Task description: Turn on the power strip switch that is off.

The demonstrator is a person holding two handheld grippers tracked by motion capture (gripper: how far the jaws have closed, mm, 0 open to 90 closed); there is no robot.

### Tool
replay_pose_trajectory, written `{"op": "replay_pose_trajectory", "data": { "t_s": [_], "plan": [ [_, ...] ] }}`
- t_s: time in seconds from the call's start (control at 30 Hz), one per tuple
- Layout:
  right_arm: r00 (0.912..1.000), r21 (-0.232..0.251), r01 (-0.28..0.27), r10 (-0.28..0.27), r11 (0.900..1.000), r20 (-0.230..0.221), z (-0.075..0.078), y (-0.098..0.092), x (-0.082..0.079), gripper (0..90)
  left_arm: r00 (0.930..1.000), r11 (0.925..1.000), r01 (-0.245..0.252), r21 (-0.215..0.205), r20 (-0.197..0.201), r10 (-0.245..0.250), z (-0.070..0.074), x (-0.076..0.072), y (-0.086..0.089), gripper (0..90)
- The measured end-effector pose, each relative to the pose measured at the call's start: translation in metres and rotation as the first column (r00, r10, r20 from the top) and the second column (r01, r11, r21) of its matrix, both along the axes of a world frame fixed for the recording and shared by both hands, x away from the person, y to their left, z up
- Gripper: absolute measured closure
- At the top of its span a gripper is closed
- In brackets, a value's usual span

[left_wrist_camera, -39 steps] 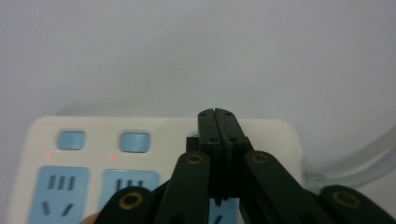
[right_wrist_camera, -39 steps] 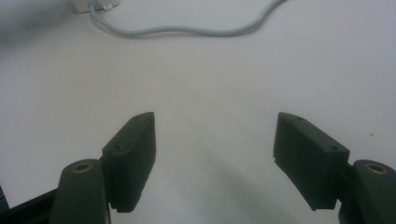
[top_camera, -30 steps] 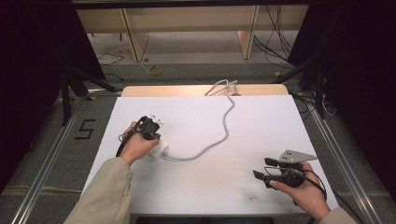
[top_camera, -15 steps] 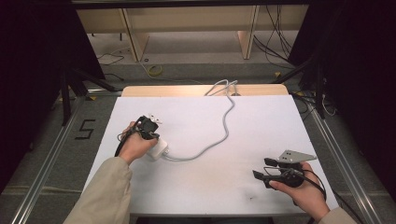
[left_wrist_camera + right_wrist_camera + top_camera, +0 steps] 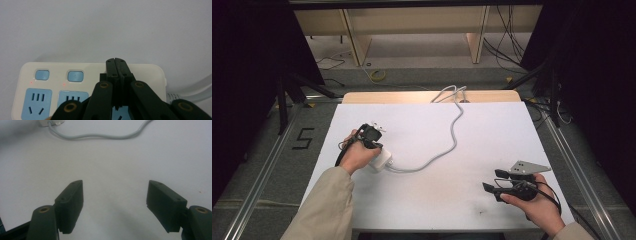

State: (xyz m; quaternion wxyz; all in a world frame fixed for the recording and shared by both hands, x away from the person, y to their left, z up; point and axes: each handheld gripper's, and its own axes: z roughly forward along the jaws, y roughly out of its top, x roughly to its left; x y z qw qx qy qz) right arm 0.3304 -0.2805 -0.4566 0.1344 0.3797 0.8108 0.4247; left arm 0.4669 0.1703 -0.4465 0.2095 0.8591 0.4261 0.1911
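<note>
We see the left gripper (image 5: pixel 117 61) with jaws pressed together, empty, over the cream plastic power strip with blue sockets (image 5: pixel 50 75), perhaps touching it | strip lies on the white table (image 5: pixel 492 135), left of centre | its grey cable (image 5: pixel 452 132) snakes to the far edge | right gripper (image 5: pixel 114 206) gapes wide above bare table.
</note>
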Motion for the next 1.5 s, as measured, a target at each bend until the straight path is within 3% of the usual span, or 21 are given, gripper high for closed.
{"op": "replay_pose_trajectory", "data": {
  "t_s": [0.23, 0.67, 0.9, 1.5],
  "plan": [
    [1.0, 0.002, 0.002, -0.002, 1.0, 0.0, 0.0, 0.0, -0.0001, 30.4, 1.0, 0.9997, 0.003, 0.024, -0.009, -0.003, 0.0005, 0.001, -0.0034, 90.0],
    [1.0, 0.002, 0.003, -0.003, 1.0, -0.003, -0.0003, -0.0002, 0.0001, 30.4, 0.9998, 0.9999, -0.007, 0.012, -0.02, 0.008, 0.0005, 0.0025, -0.0023, 90.0],
    [1.0, 0.001, 0.003, -0.002, 1.0, -0.003, -0.0004, -0.0002, 0.0002, 30.4, 0.9999, 0.9992, 0.005, 0.039, -0.015, -0.004, 0.0, 0.0029, -0.0047, 90.0],
    [1.0, 0.002, 0.006, -0.006, 1.0, 0.0, 0.0003, -0.0006, -0.0001, 30.4, 0.9999, 0.9998, 0.005, 0.017, -0.01, -0.005, -0.0004, 0.0021, -0.002, 90.0]
  ]
}}
